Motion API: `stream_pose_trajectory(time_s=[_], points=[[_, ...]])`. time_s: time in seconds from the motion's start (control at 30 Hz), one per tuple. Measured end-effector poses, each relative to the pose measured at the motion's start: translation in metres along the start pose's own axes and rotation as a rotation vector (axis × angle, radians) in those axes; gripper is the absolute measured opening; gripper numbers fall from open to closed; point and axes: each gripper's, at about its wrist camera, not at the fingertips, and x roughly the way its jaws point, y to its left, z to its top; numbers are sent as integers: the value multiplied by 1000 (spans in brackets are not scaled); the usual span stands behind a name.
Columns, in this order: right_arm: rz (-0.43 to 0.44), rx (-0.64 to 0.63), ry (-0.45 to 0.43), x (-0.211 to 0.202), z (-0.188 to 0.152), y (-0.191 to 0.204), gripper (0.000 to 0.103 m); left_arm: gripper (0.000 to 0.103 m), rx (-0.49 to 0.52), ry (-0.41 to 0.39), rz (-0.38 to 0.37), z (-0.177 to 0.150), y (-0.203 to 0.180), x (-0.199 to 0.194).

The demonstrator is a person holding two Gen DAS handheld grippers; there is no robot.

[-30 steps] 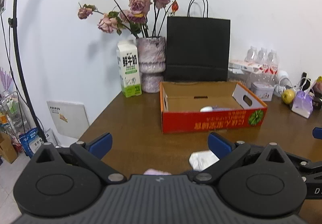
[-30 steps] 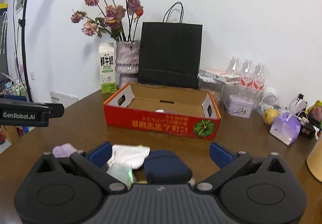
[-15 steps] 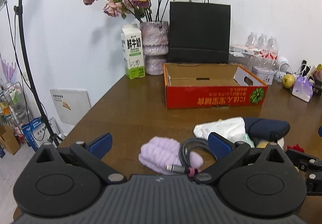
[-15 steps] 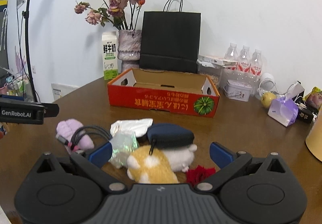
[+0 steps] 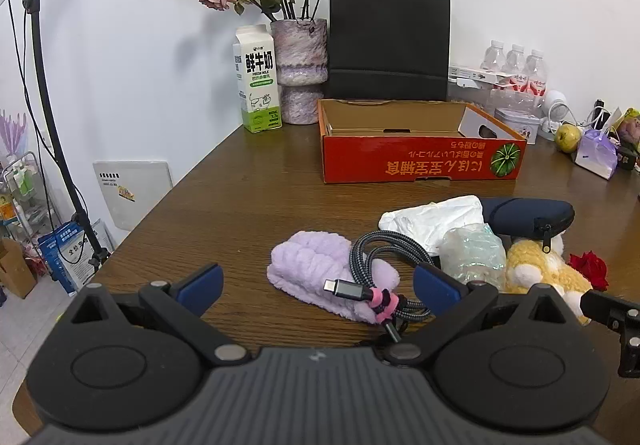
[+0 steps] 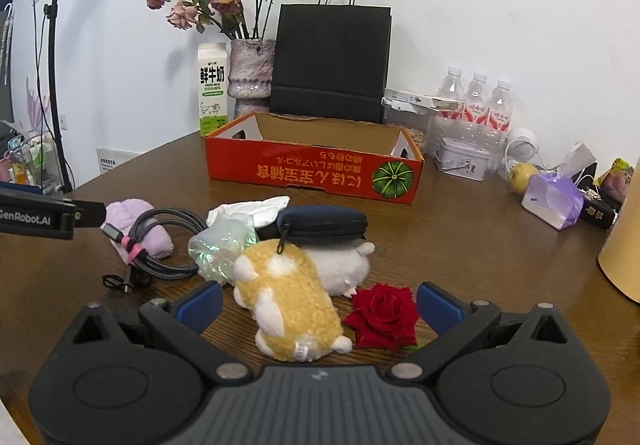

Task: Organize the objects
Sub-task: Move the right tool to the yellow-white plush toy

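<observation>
Both the left gripper [image 5: 316, 281] and right gripper [image 6: 318, 299] hang spread and empty over an unsorted heap at the table's near edge: yellow plush [image 6: 288, 305], red rose [image 6: 384, 313], braided cable [image 5: 384, 265], purple cloth [image 5: 312, 265], navy pouch [image 6: 324, 221]. Beyond, the red box [image 6: 316, 173] apparently awaits them; its floor is hidden behind the front wall, so nothing appears sorted yet.

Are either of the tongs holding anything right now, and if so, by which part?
Nothing is held. The left tongs and right tongs are both open above the pile.
</observation>
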Motion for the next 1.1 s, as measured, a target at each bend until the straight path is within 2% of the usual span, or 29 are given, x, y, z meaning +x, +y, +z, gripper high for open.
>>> stream_pose_trajectory(time_s=[0.63,1.03,1.1], points=[[37,-19,27,29,-6,6,102,103,3,28,0,-3,0,20],[92,-15,77,61,0,4,88,103,-9,38,0,3,5,34],[109,-13,83,64,1,4,72,103,-13,37,-2,4,7,35]])
